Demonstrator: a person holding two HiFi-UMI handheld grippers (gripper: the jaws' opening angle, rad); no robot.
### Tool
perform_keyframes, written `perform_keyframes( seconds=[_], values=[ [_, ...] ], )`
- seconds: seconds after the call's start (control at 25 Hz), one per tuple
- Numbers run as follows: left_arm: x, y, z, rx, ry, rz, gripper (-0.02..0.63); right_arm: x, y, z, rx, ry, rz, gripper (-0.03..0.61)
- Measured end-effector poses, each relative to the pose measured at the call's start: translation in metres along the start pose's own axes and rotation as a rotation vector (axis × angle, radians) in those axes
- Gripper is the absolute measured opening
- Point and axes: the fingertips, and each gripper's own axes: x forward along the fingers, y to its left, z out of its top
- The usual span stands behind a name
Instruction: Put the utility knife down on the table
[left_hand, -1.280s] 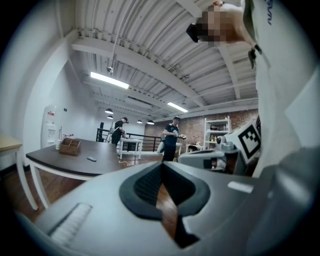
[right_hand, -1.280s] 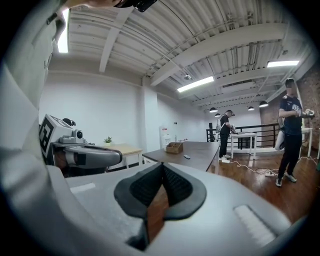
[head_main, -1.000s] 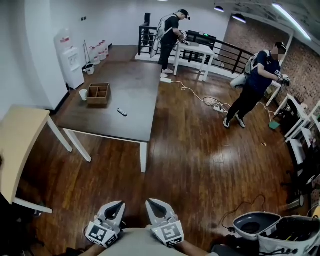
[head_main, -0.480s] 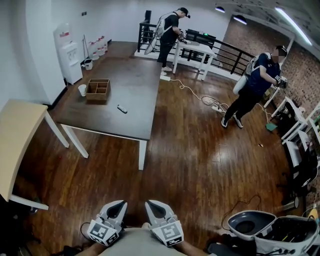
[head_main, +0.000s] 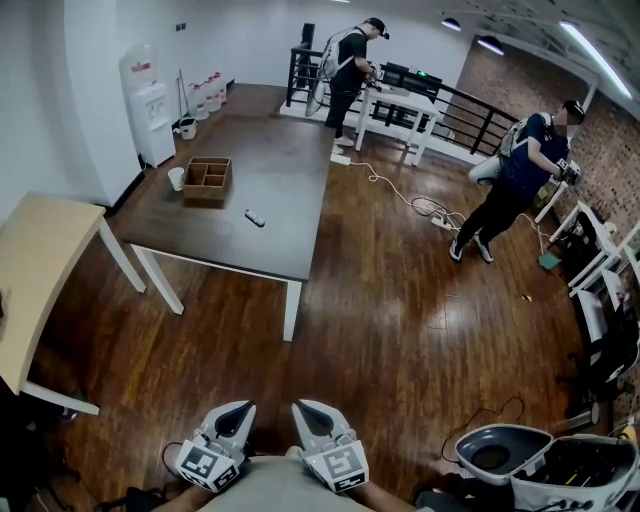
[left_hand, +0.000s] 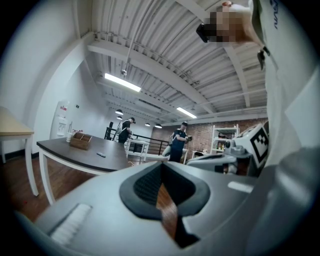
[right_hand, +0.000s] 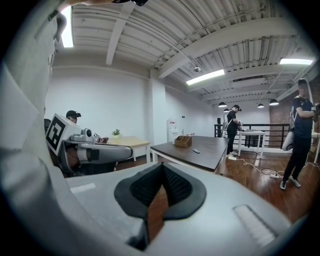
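**Change since earlier frame:** the dark table (head_main: 270, 170) and its contents sit slightly further right in the head view. The standing person (head_main: 520, 170) at right has also shifted rightward. Both tongs keep their place at bottom centre.

**Left gripper** (head_main: 232, 418): clenched, pads meeting, nothing between them.

**Right gripper** (head_main: 312, 416): clenched likewise, empty.

**Utility knife** (head_main: 255, 218): lying flat on the dark table, upper left of centre. It is well apart from both grippers and near the table's middle, away from every edge.

**Wooden box** (head_main: 208, 180): further back on the table, close to its left edge, with a white cup (head_main: 176, 178) just beside it.

**Open room:** a broad stretch of wooden floor (head_main: 400, 330) lies between the grippers and the table's near edge.

**Obstructions:**
- a pale table (head_main: 40, 260) at the left margin
- a cable (head_main: 400, 195) trailing across the floor at upper right
- a grey bin (head_main: 500, 450) in the lower right corner
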Motion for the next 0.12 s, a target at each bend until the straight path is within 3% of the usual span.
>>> perform_keyframes(
  seconds=[0.12],
  values=[
    [-0.0018, 0.0001, 0.0000, -0.001, -0.005, -0.008, 0.002, 0.0002, 0.0018, 0.0014, -0.002, -0.002, 0.001, -0.002]
  ],
)
